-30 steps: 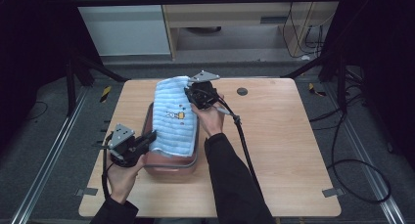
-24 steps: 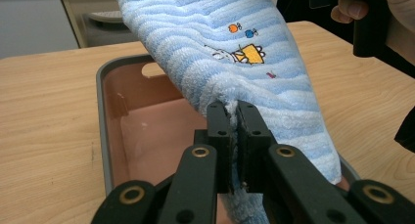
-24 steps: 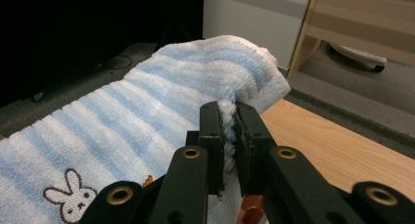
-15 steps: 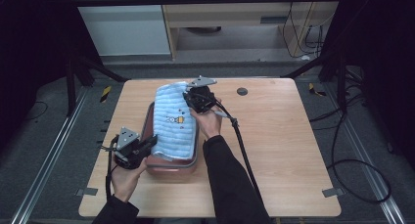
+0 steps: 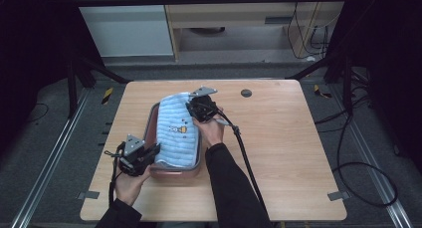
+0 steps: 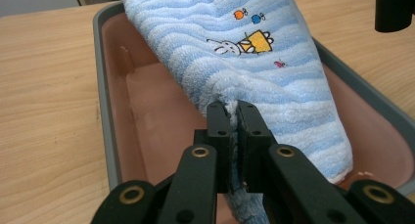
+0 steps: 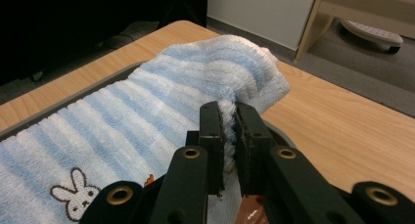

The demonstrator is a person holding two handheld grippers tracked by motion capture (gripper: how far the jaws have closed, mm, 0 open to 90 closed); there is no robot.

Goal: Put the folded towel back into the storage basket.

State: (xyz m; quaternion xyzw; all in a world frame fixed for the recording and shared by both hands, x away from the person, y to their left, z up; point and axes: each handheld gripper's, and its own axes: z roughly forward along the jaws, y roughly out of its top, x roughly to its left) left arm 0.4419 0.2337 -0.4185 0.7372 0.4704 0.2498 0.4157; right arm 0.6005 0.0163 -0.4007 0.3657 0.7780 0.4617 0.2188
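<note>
a light wooden table with rounded corners (image 5: 288, 153) stands on a grey floor, and a small dark round hole (image 5: 246, 93) is in its far part. on the left half of the table sits a rectangular tray with a grey rim and a pink-brown inside (image 5: 171, 172). over the tray lies a light blue and white striped terry towel with a small rabbit picture (image 5: 175, 137); it stretches from the near left part of the tray to the far edge, where its end reaches a little over the rim. in the left gripper view the towel is lifted above the tray floor, which shows bare beside it.

the right gripper (image 5: 200, 106), held by the right hand (image 5: 211, 130), is at the far end of the towel. its jaws are closed on a fold of the cloth. the left gripper (image 5: 149, 152), held by the left hand (image 5: 130, 180), is at the near left corner of the tray. its jaws are pressed together on the near edge of the towel. a black cable (image 5: 244, 153) runs from the right gripper along the sleeve to the near edge of the table.
</note>
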